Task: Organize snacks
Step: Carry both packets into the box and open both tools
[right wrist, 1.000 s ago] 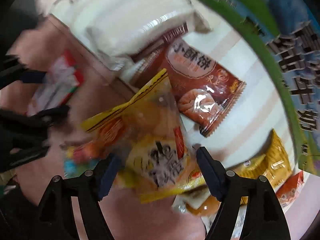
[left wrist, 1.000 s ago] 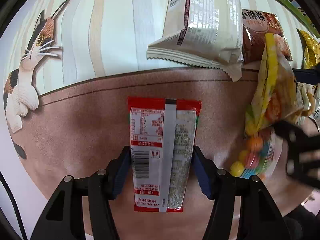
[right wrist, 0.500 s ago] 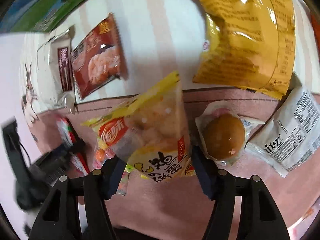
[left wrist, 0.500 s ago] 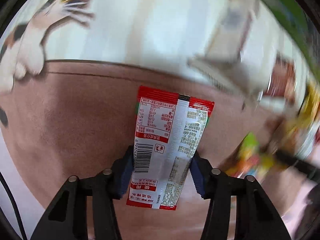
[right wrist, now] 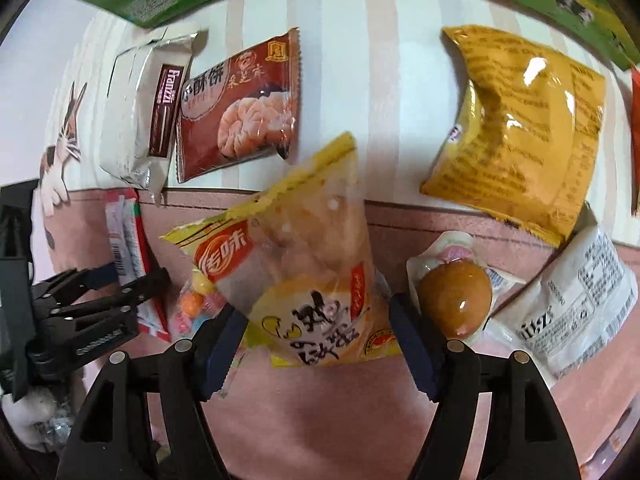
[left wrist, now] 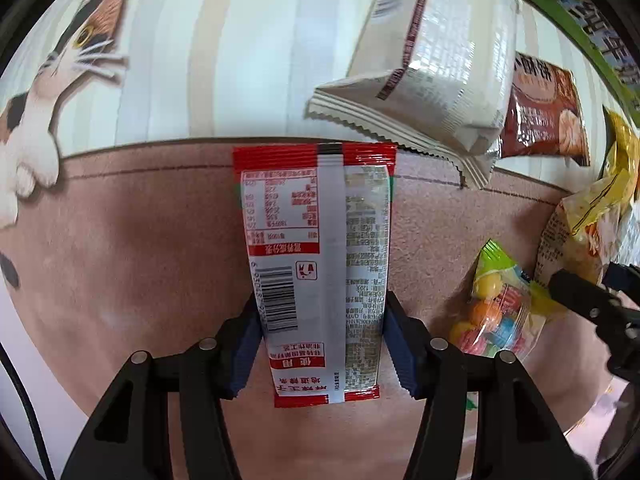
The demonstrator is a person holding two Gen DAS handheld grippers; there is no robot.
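Black left gripper [left wrist: 322, 342], blue-padded jaws, silver screws.

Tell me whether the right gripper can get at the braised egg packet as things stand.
Probably not yet: the right gripper is shut on the yellow snack bag. The braised egg packet lies uncovered just right of its right finger, so the way looks free once the bag is released.

Both wrist views look down closely, sharing the candy bag [left wrist: 496, 312]

Right gripper [right wrist: 316, 334] swung its yellow snack bag [right wrist: 304, 272] from facing 1 o'clock to 12 | brown pastry packet [right wrist: 240, 108] shifted to 11 o'clock | left gripper [left wrist: 320, 344] squared its red-and-white sachet [left wrist: 316, 264] upright from a tilt | motion blur cleared
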